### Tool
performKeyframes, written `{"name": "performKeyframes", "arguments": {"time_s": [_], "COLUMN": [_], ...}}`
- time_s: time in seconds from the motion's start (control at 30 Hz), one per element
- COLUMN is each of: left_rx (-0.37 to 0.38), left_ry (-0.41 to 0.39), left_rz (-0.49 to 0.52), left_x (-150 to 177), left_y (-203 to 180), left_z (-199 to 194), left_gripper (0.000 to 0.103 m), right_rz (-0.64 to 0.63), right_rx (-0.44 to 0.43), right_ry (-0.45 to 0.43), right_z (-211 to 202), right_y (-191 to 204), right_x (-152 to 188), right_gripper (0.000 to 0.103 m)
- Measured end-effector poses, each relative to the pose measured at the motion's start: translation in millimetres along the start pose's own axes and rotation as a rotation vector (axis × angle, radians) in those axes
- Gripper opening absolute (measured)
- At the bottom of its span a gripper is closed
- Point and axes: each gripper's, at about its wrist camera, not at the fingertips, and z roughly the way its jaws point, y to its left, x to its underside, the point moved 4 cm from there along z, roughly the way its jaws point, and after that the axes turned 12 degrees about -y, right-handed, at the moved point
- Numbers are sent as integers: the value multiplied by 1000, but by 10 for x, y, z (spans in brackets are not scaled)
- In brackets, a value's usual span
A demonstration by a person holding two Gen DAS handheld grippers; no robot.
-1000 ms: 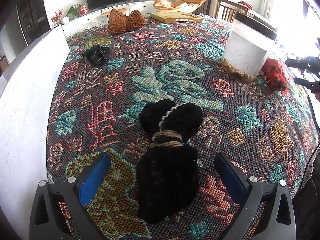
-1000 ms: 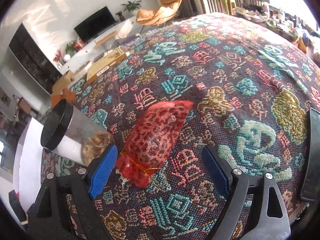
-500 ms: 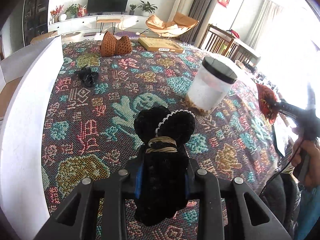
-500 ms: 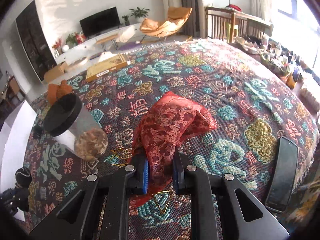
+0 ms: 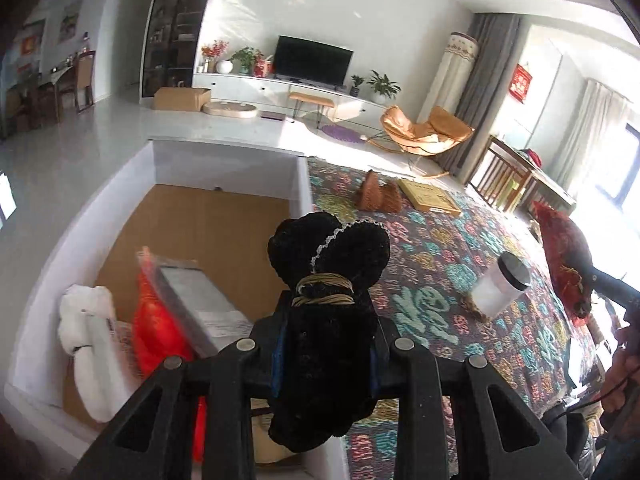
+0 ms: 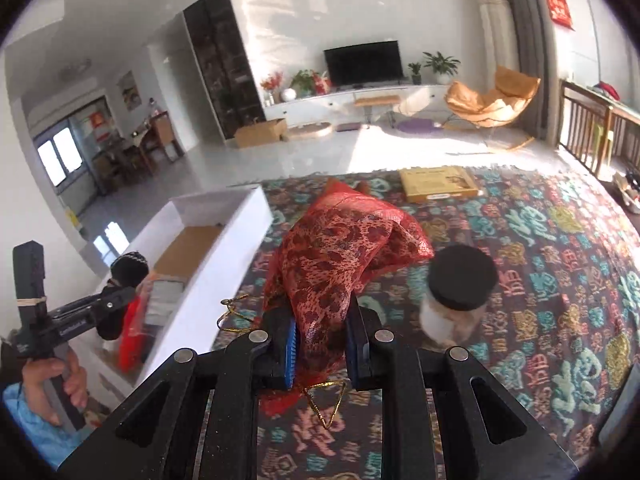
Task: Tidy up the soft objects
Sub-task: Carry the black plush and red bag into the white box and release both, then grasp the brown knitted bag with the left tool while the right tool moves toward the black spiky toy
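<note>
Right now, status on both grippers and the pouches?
Left gripper shut on black pouch, held above white box. Right gripper shut on red mesh pouch, above patterned tablecloth. Box holds a white item, red bag.

Black pouch [image 5: 326, 344] (tan tie), red patterned pouch [image 6: 332, 256], white box [image 5: 168, 160]

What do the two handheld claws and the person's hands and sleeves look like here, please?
Both claws are matte black plastic frames with triangular cut-outs, silver round bolts and blue pads inside the fingers. Seen from the right wrist, the left claw has a black boxy handle wrapped by a tan rubber band, white lettering along its bar, a bare hand and a light blue sleeve. The right claw matches.
</note>
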Motion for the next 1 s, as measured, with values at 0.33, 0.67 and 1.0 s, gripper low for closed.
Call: {"name": "performKeyframes", "arguments": {"time_s": [0.33,0.67,1.0], "left_rx": [-334,-289,-15], "left_ry": [-18,-40,9], "left_rz": [-92,-52,201], "left_x": [199,250,258], "left_y": [1379,988,-686], "left_z": [-315,-132,278], "left_gripper": [100,100,100], "right_rz": [-13,-175,-24], "right_rx": [-434,-89,390], "right_ry": [260,166,216], "right_z": [1153,967,422], "right_y": [1760,530,-1290], "right_x": [473,1106,1613], "right_gripper": [71,74,74]}}
